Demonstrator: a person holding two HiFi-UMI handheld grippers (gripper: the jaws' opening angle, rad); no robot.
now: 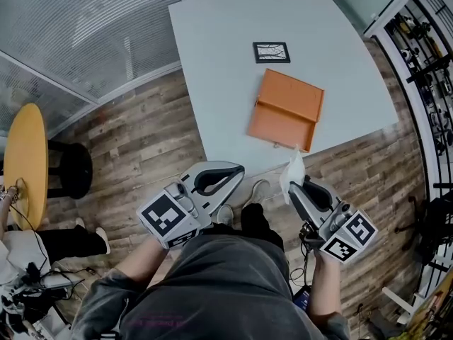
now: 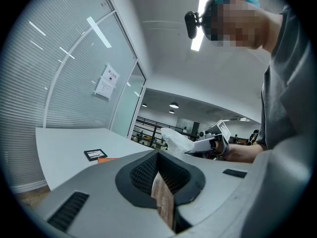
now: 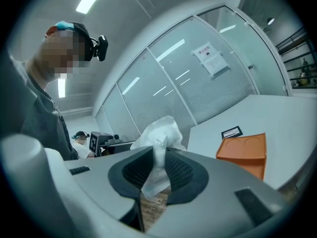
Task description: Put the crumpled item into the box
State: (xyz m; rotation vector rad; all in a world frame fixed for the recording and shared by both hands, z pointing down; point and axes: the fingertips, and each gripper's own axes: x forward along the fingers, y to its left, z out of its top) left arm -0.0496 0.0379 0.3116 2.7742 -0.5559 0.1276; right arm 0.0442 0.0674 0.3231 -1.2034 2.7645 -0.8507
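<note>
Left gripper (image 1: 241,168): jaws closed together at the tips, nothing between them. Right gripper (image 1: 292,188): jaws clamped on the crumpled item (image 3: 159,138), which sticks out above them. Both grippers point forward, roughly level.

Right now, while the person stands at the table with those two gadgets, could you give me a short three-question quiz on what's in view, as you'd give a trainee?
1. True or false: the orange box already holds the crumpled white item.
2. Which one grips the crumpled item? A) left gripper B) right gripper C) neither
3. What lies on the white table just beyond the box?

Key
1. False: it is pinched in the jaws, outside the box.
2. B
3. A small black-framed square card.
</note>
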